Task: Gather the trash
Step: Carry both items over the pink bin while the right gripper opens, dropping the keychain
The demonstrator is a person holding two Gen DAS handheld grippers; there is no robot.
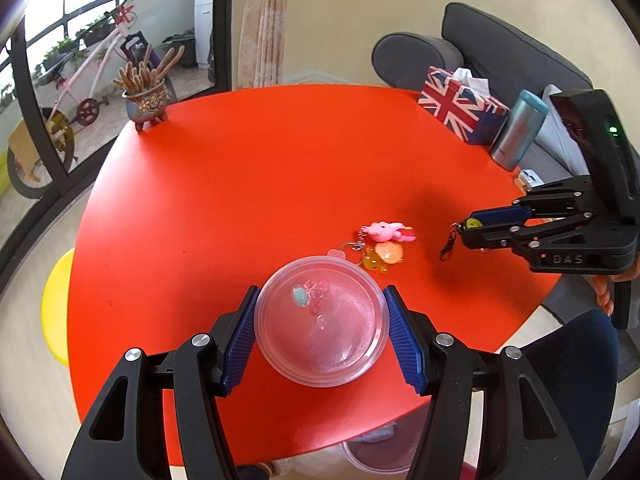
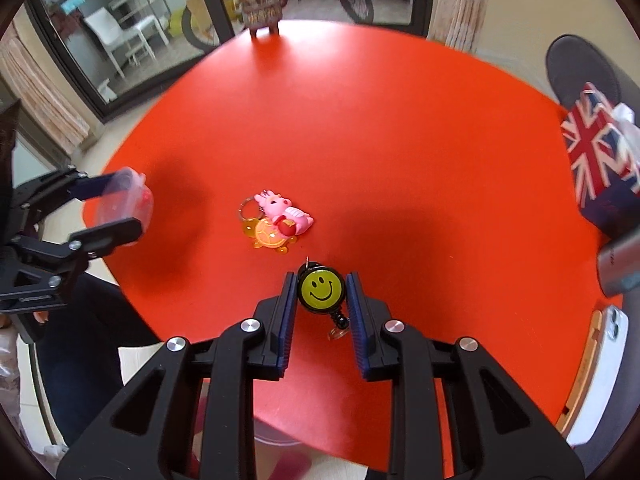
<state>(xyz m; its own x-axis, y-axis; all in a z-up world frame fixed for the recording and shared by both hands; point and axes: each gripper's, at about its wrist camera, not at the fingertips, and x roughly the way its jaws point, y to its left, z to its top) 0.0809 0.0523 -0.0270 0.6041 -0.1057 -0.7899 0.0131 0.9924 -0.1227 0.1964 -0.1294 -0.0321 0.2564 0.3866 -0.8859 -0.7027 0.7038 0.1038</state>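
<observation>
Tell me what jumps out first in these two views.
The bright red round table fills both views. The left tool clamps a clear plastic container at the near edge, while the right tool grips a yellow smiley-face badge. Between them lie a pink dragon keychain and an orange turtle charm.

Left claw (image 1: 322, 322) grips clear container (image 1: 322, 322) w/ beads above red table (image 1: 240, 184).

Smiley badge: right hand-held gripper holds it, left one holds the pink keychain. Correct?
Half right. The left hand-held gripper holds the clear plastic container, as the left wrist view shows. The pink keychain lies on the red table. The smiley badge is in the right hand-held gripper.
</observation>
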